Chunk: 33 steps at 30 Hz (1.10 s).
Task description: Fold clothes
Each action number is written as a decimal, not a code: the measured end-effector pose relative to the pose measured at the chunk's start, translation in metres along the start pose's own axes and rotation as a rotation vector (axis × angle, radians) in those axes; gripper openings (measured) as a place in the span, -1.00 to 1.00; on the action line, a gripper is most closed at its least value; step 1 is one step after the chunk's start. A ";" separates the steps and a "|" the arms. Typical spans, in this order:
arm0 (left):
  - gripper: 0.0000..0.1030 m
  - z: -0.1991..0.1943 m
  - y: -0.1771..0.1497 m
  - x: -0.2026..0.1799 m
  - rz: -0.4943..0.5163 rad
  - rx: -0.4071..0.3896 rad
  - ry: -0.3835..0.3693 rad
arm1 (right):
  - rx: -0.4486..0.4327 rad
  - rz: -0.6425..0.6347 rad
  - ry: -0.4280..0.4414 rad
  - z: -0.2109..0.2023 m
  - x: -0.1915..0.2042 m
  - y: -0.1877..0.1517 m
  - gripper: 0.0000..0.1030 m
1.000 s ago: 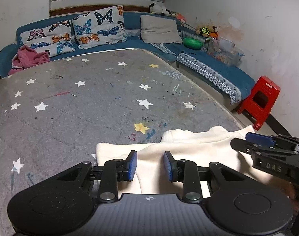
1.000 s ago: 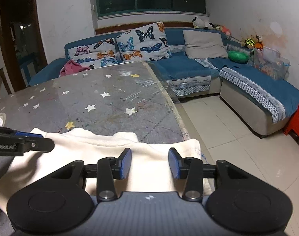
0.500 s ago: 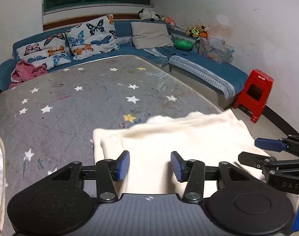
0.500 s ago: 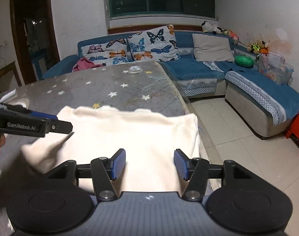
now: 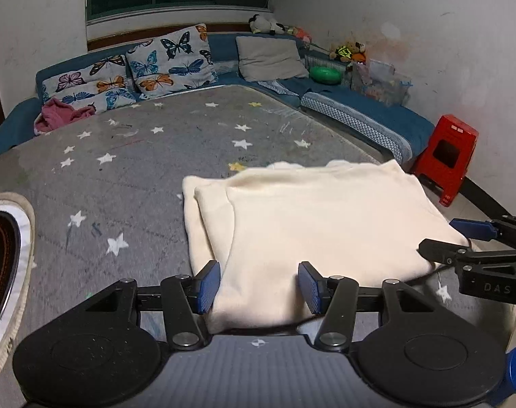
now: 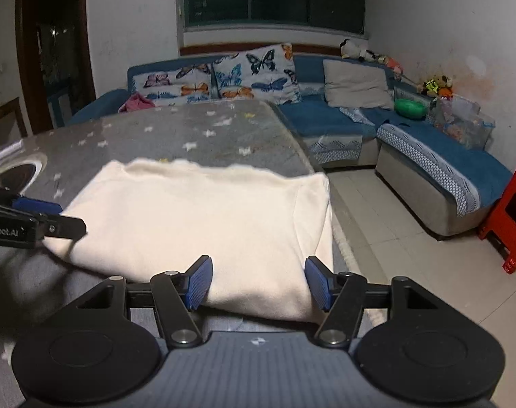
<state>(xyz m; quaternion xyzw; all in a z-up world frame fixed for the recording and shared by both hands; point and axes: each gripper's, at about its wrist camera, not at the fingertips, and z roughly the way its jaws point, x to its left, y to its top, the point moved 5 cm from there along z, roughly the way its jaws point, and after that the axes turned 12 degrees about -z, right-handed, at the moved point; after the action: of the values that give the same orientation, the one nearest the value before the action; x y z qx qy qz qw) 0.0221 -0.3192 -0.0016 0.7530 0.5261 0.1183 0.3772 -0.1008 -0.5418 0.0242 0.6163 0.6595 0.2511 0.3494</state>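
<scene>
A folded cream sweatshirt (image 5: 319,224) lies at the near right corner of the grey star-patterned surface (image 5: 129,170), its right edge along the surface's edge above the tiled floor (image 6: 387,224). The left gripper (image 5: 259,285) and the right gripper (image 6: 258,280) both hang at the garment's near edge, jaws spread wide, holding nothing. The surface's far half lies bare toward the blue sofa (image 6: 329,120).

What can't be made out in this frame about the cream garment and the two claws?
- Cream garment: its near edge is hidden behind the left claw body in the left wrist view.
- Its type: folded layers hide any sleeves and collar.
- Round white-rimmed object: cut off by the left edge.
- Right claw: whether it touches the cloth is unclear.
</scene>
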 end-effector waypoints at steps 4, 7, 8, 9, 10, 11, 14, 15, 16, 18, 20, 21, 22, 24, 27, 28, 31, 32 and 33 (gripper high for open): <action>0.08 0.001 -0.003 0.004 -0.014 0.006 0.009 | -0.009 0.017 -0.006 -0.003 -0.003 0.000 0.21; 0.12 -0.003 -0.003 0.005 -0.024 -0.003 0.003 | -0.027 -0.004 -0.012 -0.011 0.001 0.002 0.23; 0.14 -0.006 -0.006 0.003 -0.024 -0.003 0.002 | -0.032 -0.013 -0.013 -0.013 0.002 0.003 0.23; 0.18 -0.007 -0.010 0.001 -0.021 0.000 0.003 | -0.034 -0.023 -0.015 -0.013 0.004 0.002 0.27; 0.22 -0.006 -0.013 0.001 -0.016 0.004 0.010 | -0.036 -0.031 -0.017 -0.013 0.006 0.001 0.31; 0.23 -0.005 -0.015 0.000 -0.012 0.010 0.019 | -0.035 -0.035 -0.020 -0.014 0.007 0.001 0.32; 0.28 -0.008 -0.017 0.000 -0.013 0.015 0.024 | -0.035 -0.046 -0.028 -0.015 0.010 -0.001 0.32; 0.30 -0.009 -0.018 0.000 -0.013 0.017 0.026 | -0.034 -0.050 -0.030 -0.016 0.011 -0.001 0.32; 0.32 -0.010 -0.018 0.000 -0.014 0.017 0.027 | -0.036 -0.053 -0.033 -0.017 0.012 -0.002 0.33; 0.37 -0.013 -0.020 0.000 -0.016 0.018 0.029 | -0.048 -0.052 -0.032 -0.023 0.013 0.000 0.35; 0.44 -0.016 -0.021 -0.001 -0.018 0.018 0.032 | -0.053 -0.051 -0.027 -0.027 0.016 0.001 0.41; 0.49 -0.017 -0.022 -0.001 -0.019 0.019 0.033 | -0.054 -0.050 -0.024 -0.029 0.017 0.001 0.51; 0.55 -0.018 -0.023 -0.001 -0.020 0.019 0.034 | -0.055 -0.050 -0.023 -0.031 0.018 0.000 0.56; 0.65 -0.021 -0.024 -0.001 -0.022 0.019 0.036 | -0.056 -0.054 -0.019 -0.034 0.022 -0.003 0.57; 0.73 -0.026 -0.027 -0.002 -0.024 0.019 0.041 | -0.053 -0.056 -0.010 -0.037 0.028 -0.006 0.60; 0.75 -0.027 -0.027 -0.001 -0.025 0.019 0.044 | -0.051 -0.057 -0.006 -0.038 0.029 -0.006 0.61; 0.81 -0.031 -0.029 0.000 -0.031 0.017 0.045 | -0.053 -0.069 -0.005 -0.042 0.034 -0.007 0.74; 0.83 -0.033 -0.029 0.000 -0.032 0.016 0.045 | -0.056 -0.074 -0.007 -0.044 0.035 -0.007 0.76; 0.85 -0.034 -0.030 0.000 -0.032 0.016 0.044 | -0.060 -0.079 -0.008 -0.046 0.037 -0.006 0.77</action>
<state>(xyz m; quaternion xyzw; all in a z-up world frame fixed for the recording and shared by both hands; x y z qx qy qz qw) -0.0184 -0.2990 0.0010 0.7448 0.5471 0.1245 0.3612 -0.1399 -0.5015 0.0424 0.5801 0.6742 0.2543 0.3799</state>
